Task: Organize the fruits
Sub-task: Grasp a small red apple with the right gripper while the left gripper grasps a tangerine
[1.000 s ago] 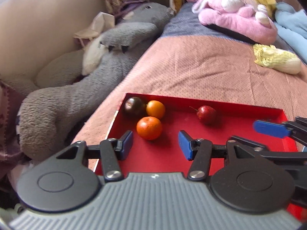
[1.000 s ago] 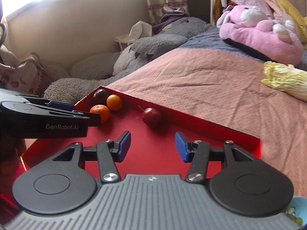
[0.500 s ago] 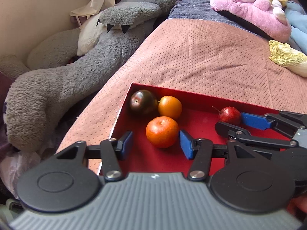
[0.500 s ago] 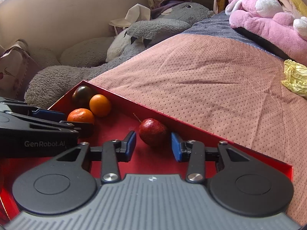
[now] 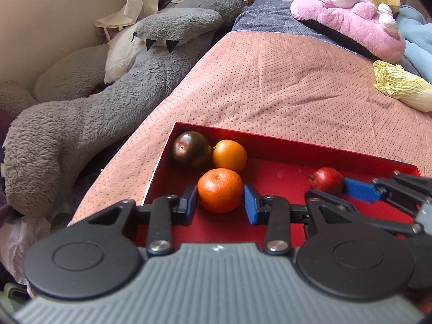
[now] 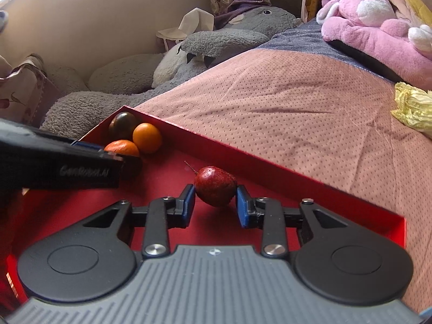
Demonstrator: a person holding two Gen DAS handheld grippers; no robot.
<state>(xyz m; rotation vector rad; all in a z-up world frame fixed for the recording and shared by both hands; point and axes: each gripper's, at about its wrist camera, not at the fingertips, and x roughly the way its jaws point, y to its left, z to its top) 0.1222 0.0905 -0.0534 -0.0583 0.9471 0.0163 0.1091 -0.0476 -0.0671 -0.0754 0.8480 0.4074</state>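
A shallow red tray (image 5: 297, 148) lies on the bed. In its far left corner sit a dark tomato (image 5: 191, 148) and a smooth orange (image 5: 229, 155). Just in front of them is a tangerine (image 5: 220, 189), and my left gripper (image 5: 220, 202) is closing on it, both blue pads touching its sides. Further right in the tray lies a small red fruit with a stem (image 6: 214, 185). My right gripper (image 6: 215, 202) is closing on this fruit, a pad against each side. Both fruits rest on the tray floor.
A big grey plush toy (image 5: 94, 124) lies along the bed's left edge, close to the tray. A pink plush (image 5: 345, 13) and a pale cabbage (image 5: 399, 86) lie further back on the pink dotted bedspread (image 5: 270, 81).
Both grippers have come forward and down into the tray. The left jaws have narrowed around the tangerine, the right jaws around the red fruit.
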